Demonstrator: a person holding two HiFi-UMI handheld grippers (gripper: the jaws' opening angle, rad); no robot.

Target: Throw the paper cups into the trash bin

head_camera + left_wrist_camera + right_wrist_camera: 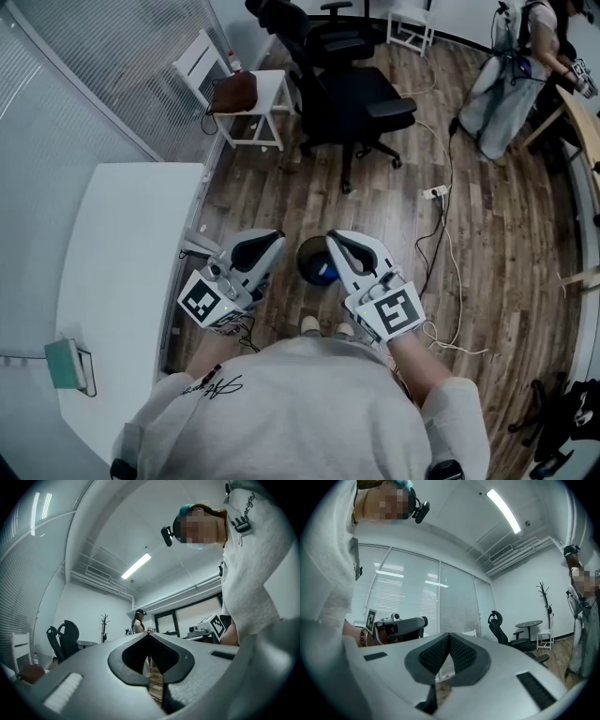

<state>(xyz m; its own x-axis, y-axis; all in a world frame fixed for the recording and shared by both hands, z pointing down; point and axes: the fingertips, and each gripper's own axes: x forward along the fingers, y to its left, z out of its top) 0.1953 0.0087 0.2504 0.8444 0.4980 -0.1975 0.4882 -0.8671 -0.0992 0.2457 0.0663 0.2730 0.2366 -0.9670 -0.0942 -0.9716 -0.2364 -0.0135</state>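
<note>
Dark trash bin (pixel 317 262) stands on the floor at 12 o'clock from the person. Left gripper (pixel 272 240) and right gripper (pixel 334 238) flank it, jaws closed and empty, apparently idle. No paper cups are visible.

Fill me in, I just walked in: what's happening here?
A person stands holding a gripper in each hand. The left gripper and the right gripper are both shut and empty. A trash bin sits on the floor below, between their tips. No paper cup is in view. A white table stands to the left.
</note>
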